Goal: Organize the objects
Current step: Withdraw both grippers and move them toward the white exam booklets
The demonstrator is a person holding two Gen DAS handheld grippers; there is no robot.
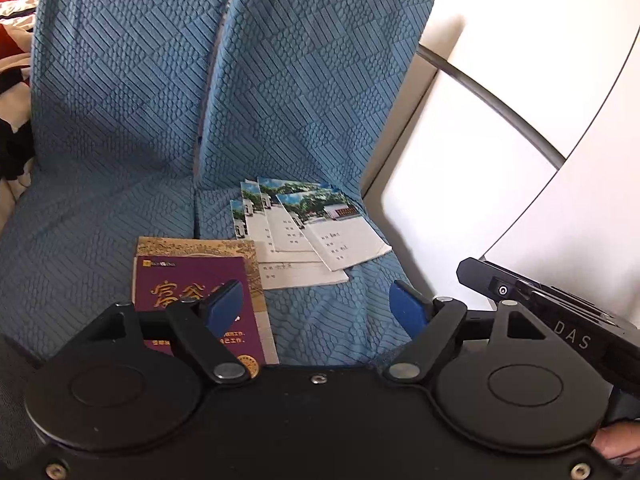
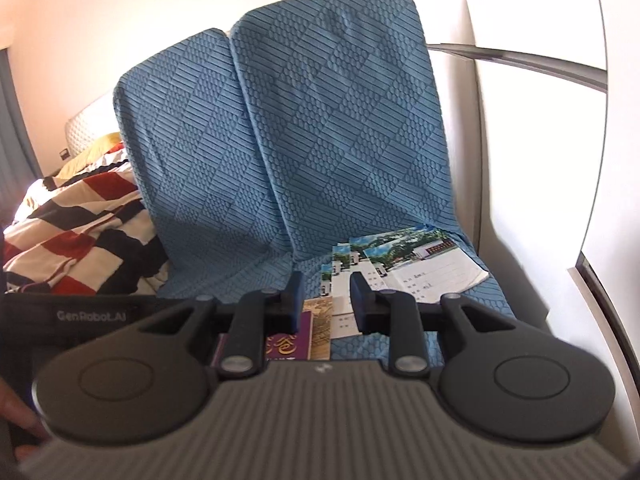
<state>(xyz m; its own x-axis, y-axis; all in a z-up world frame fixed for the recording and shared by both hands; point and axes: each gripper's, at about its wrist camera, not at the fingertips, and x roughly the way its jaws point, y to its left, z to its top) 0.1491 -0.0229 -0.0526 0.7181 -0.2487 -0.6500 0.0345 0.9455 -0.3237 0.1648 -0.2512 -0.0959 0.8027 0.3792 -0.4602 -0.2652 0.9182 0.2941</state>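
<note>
Both hand-held tongs are matte black, each with two round discs at the base, linkage arms pinned by silver rivets, and blue pads on the fingers (image 1: 224, 300). The left tongs (image 1: 318, 304) carry small screws along the body. The right tongs (image 2: 326, 300) have a ribbed grey housing; white "DAS" lettering marks their side.

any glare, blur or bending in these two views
Left wrist view: the white wall is blown out and the grey rail bows from fisheye bending; the booklets stay fairly sharp. Right wrist view: softer overall, the right edge smeared, the wall overexposed, the purple book partly hidden behind the right gripper.
</note>
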